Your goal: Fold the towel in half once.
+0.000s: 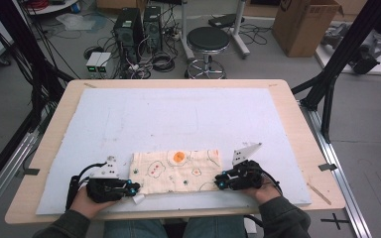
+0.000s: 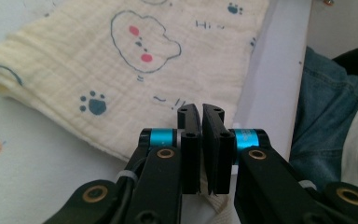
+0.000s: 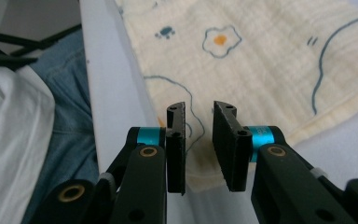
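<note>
A folded cream printed cloth (image 1: 176,171) was seen lying flat on the white mat (image 1: 178,119), near its front edge, between both grippers. The left gripper (image 2: 200,122) was held nearly closed at the cloth's near left corner; whether fabric was pinched could not be told, that corner being hidden behind the jaws. The right gripper (image 3: 199,116) was held partly open over the cloth's right end, nothing gripped.

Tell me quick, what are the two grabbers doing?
Left gripper: almost shut, pinching the near corner of the cloth.
Right gripper: open, jaws apart over the cloth's edge, gripping nothing.
</note>
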Motion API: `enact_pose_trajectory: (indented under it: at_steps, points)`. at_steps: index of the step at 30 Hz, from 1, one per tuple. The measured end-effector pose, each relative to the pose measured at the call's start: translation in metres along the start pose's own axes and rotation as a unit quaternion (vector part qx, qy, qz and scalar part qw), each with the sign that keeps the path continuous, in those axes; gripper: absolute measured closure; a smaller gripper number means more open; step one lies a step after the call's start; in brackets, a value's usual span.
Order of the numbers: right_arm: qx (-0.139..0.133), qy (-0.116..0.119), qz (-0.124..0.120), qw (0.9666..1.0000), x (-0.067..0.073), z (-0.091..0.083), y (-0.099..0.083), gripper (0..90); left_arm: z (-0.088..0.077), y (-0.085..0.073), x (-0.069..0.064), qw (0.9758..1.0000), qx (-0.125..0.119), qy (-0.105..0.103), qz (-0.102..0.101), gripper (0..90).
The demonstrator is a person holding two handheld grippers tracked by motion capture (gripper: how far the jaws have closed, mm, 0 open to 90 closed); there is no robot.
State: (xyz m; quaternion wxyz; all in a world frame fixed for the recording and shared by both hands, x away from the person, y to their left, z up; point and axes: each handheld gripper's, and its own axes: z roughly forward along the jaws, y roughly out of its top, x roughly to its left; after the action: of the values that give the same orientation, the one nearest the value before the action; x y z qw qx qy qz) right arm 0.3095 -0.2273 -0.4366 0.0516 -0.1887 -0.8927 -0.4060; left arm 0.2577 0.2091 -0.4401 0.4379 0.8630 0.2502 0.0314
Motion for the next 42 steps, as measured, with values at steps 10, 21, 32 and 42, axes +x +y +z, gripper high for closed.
enact_pose_trajectory:
  at_steps: [10,21,32,42]
  points:
    - [0.014,-0.009,-0.010,0.9998,0.003,0.000,-0.005,75.4,0.001,-0.003,0.001,0.9999,0.012,0.001,0.003,85.7]
    - [-0.043,-0.009,0.000,0.9990,-0.001,-0.006,0.003,71.6,-0.007,0.003,0.006,0.9998,-0.021,0.004,-0.006,79.7]
    - [-0.056,-0.068,0.020,0.9959,-0.020,-0.009,0.019,70.2,-0.003,0.016,0.027,0.9966,-0.045,0.062,-0.031,76.8]
    - [-0.058,-0.108,0.065,0.9904,-0.063,0.001,0.041,58.2,0.004,0.035,0.066,0.9884,-0.060,0.113,-0.081,66.2]
